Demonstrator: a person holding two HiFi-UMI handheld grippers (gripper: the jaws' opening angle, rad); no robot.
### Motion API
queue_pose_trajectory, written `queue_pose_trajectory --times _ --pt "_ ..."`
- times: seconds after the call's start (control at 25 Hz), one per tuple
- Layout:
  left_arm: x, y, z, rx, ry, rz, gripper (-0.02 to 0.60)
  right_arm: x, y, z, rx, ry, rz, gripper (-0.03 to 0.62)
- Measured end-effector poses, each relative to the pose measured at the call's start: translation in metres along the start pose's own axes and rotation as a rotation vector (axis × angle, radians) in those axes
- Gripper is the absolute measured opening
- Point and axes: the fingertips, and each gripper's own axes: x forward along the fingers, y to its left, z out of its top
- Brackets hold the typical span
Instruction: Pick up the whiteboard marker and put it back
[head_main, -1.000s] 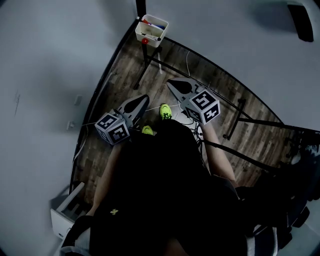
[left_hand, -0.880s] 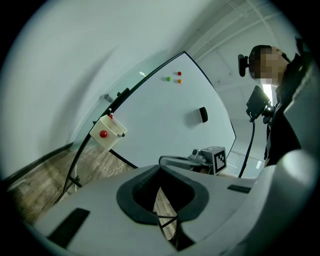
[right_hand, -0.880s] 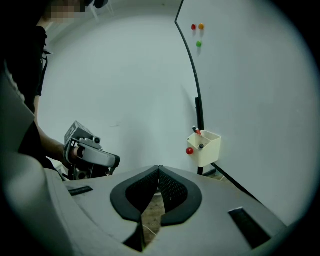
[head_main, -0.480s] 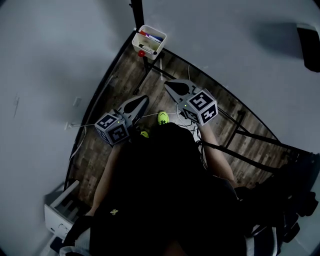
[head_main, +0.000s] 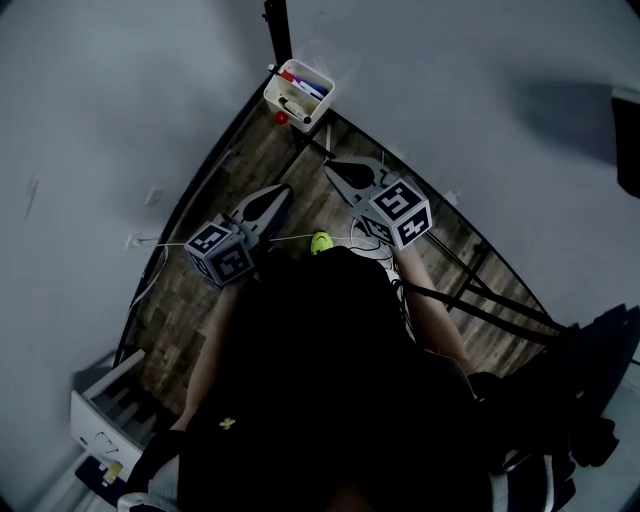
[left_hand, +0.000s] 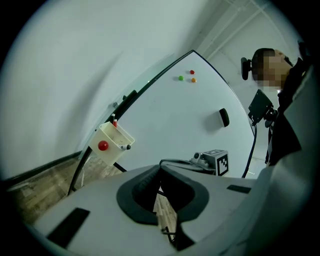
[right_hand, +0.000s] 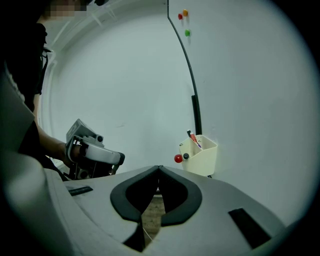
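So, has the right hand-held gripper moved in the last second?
Yes. The right hand-held gripper has come nearer the cream plastic marker holder ahead of it.

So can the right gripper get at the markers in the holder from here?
Likely yes, though not from where it is. Nothing stands between the right gripper and the holder, and the markers stick up from its open top. But it is some way short, jaws together.
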Motion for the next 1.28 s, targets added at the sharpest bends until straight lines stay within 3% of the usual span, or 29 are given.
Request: queue_pose_trajectory --times 0.52,0.68,1.28 --pt "0.001 0.011 0.01 -0.013 -0.023 0.049 0.018 0.013 -0.014 0.012 -0.112 0.031 0.003 0.009" --pt "0.004 0.022 0.013 -0.031 -0.024 0.043 0.018 0.024 -0.02 0.014 -0.135 0.049 -0.006 0.046" --pt "0.026 0.062 0.05 -0.039 -0.006 -0.03 0.018 0.078 -0.044 0.015 -0.471 0.25 -0.059 0.167"
